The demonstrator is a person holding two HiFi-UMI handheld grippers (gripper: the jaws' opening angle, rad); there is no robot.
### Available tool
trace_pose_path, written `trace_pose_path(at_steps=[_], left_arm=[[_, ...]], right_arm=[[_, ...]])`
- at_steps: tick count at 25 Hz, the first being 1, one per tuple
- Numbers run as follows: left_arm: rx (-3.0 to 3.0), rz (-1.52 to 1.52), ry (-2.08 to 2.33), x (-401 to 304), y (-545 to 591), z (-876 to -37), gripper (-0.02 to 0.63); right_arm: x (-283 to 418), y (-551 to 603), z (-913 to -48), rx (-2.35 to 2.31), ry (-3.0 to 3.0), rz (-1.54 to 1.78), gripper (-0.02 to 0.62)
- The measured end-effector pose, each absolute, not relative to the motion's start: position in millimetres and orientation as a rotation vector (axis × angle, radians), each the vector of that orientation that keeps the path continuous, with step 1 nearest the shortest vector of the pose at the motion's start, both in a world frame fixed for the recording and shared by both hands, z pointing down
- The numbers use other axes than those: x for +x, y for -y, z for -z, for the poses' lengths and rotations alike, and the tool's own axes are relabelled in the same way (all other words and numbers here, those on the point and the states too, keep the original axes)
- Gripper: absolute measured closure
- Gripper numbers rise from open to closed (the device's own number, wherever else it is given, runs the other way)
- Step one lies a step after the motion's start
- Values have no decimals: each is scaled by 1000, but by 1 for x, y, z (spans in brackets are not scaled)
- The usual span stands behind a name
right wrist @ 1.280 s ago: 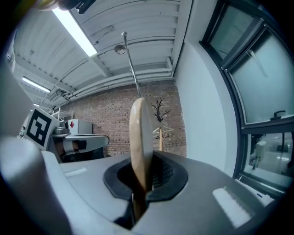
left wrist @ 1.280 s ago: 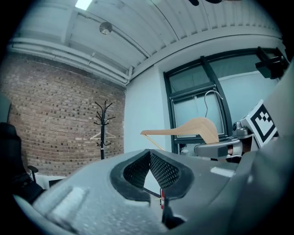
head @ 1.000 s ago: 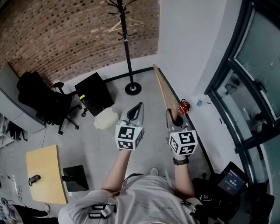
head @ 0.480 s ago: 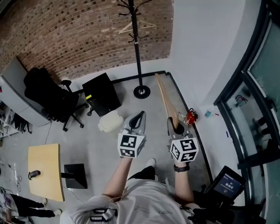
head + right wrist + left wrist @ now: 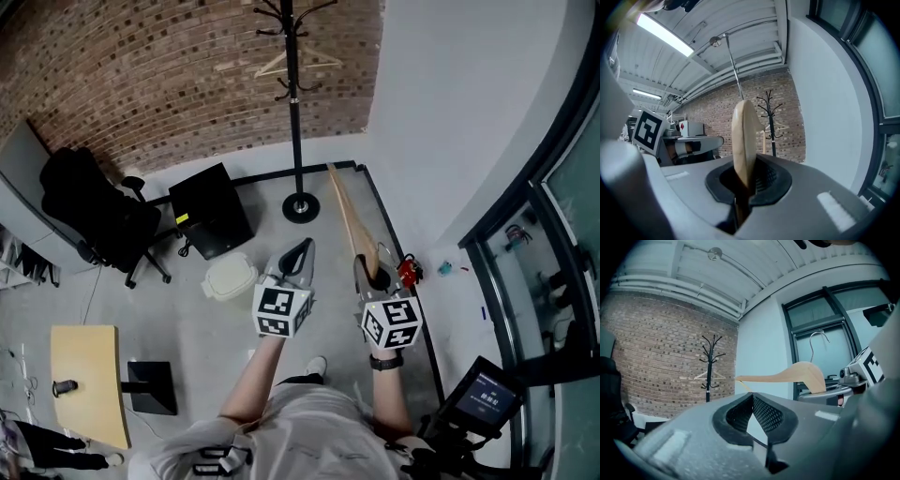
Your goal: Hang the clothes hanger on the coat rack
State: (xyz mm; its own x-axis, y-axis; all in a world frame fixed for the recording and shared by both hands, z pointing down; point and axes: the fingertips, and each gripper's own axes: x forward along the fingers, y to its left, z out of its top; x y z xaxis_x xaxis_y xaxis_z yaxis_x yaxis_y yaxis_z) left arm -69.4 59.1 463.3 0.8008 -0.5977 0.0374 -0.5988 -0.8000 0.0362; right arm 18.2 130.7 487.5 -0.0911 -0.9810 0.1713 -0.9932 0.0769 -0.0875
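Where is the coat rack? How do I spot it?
Find the brick wall. In front of it stands the coat rack: a thin black pole on a round foot. Unlike the chair and box nearby, it is tall with hooks on top.

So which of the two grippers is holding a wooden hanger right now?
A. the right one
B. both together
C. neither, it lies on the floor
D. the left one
A: the right gripper is shut on the wooden hanger, while the left gripper has nothing between its jaws.
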Motion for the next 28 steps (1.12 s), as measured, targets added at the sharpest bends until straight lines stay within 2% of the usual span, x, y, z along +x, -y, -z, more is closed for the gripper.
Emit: trace_pose_path(at_steps=[14,28], left_arm=[[2939,-43,873,-9,30,-454,604],[2872,-73,959,31,107,-471,604]], right_arm=[[69,-40,-476,2071,2185,-247,589],[114,38,-489,1990,2257,-271,589]])
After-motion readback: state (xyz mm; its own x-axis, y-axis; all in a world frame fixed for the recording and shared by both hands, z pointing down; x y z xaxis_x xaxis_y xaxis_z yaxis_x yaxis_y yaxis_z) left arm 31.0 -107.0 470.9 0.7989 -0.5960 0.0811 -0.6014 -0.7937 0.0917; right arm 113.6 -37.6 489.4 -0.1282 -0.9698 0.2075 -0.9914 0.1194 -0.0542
